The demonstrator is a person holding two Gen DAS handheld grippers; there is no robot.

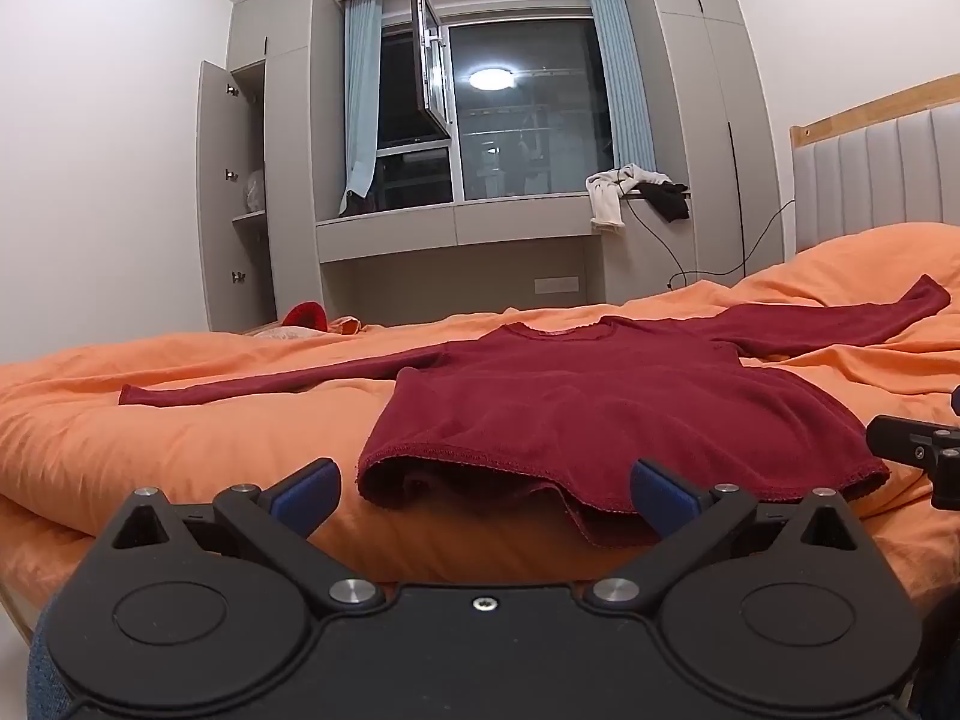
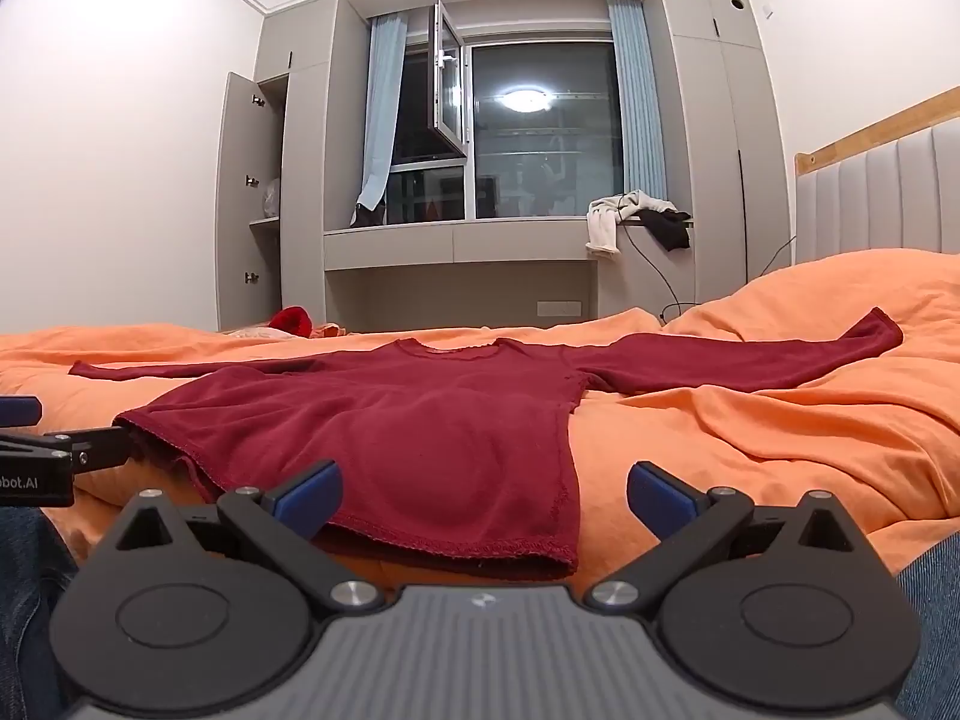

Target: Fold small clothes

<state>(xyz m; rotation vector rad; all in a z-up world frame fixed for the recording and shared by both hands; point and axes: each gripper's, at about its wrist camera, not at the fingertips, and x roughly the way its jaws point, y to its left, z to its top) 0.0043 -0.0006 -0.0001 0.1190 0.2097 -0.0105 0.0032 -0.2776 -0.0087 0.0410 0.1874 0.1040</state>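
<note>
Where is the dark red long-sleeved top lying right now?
In both wrist views the dark red top lies spread flat on the orange bedding, sleeves out to each side, hem toward the cameras just ahead of the open left tongs and right tongs.

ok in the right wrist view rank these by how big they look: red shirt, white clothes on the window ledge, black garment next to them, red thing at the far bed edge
1. red shirt, by far, though it is nearest the camera
2. white clothes
3. black garment and red thing: look about alike, and the red one is partly hidden, so no ranking
</note>
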